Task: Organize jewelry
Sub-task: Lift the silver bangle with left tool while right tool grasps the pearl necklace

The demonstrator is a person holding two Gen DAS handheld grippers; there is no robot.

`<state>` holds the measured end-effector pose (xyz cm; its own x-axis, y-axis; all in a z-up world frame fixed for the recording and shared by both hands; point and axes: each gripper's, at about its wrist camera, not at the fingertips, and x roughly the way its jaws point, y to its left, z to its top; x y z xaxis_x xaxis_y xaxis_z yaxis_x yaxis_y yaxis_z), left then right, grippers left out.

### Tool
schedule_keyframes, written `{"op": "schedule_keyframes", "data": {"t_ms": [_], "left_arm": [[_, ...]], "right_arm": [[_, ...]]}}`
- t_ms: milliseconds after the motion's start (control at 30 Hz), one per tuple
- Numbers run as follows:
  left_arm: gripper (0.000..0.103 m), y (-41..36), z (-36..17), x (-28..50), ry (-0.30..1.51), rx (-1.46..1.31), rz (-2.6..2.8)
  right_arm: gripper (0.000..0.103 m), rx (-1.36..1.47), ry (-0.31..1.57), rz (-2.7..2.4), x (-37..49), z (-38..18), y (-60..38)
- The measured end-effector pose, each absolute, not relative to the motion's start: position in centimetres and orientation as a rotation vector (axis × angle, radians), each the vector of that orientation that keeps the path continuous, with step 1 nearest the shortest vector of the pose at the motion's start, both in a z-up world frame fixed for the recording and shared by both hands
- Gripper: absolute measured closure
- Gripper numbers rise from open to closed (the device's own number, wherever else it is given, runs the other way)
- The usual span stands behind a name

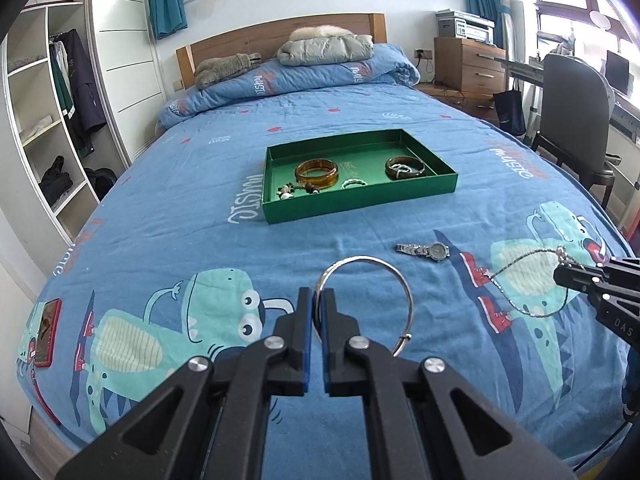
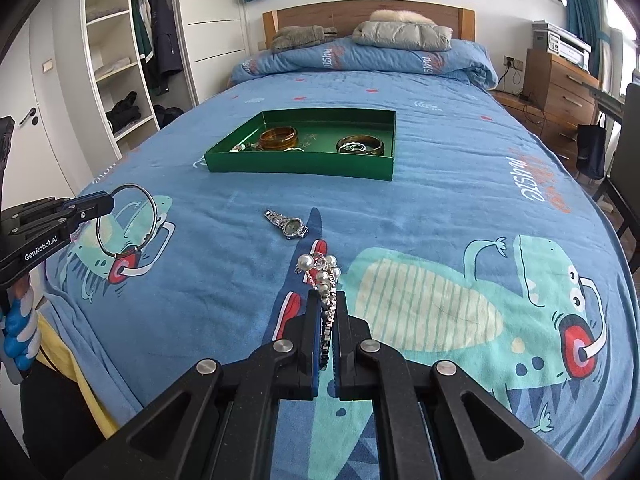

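A green tray point(image 1: 360, 200) point(image 2: 300, 168) on the blue bed holds an amber bangle point(image 1: 317, 173) point(image 2: 278, 137), a dark bangle point(image 1: 405, 167) point(image 2: 361, 145), a small ring and beads. My left gripper point(image 1: 317, 296) point(image 2: 112, 199) is shut on a thin silver bangle point(image 1: 400, 276) point(image 2: 154, 216), held above the bedspread. My right gripper point(image 2: 329, 300) point(image 1: 560, 274) is shut on a pearl and silver chain necklace point(image 2: 320, 268) point(image 1: 520, 280) that hangs from it. A silver wristwatch point(image 1: 426, 250) point(image 2: 287, 225) lies on the bed between grippers and tray.
A red phone point(image 1: 47, 332) lies at the bed's left edge. Pillows and a folded jacket point(image 1: 324, 50) sit at the headboard. A wardrobe point(image 1: 48, 120) stands left; a chair point(image 1: 572, 120), desk and drawers stand right.
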<state>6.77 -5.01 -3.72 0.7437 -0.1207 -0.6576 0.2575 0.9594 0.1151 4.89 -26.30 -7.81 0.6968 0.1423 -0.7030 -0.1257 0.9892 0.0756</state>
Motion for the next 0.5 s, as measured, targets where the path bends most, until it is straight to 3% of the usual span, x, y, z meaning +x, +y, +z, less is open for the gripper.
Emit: {"op": "schedule_keyframes", "data": {"t_ms": [500], "left_arm": [[0.100, -3.2, -2.0, 3.4, 0.648, 0.187, -0.199]], "right_arm": [[0.099, 0.017, 0.735, 0.145, 1.7, -5.4, -25.4]]}}
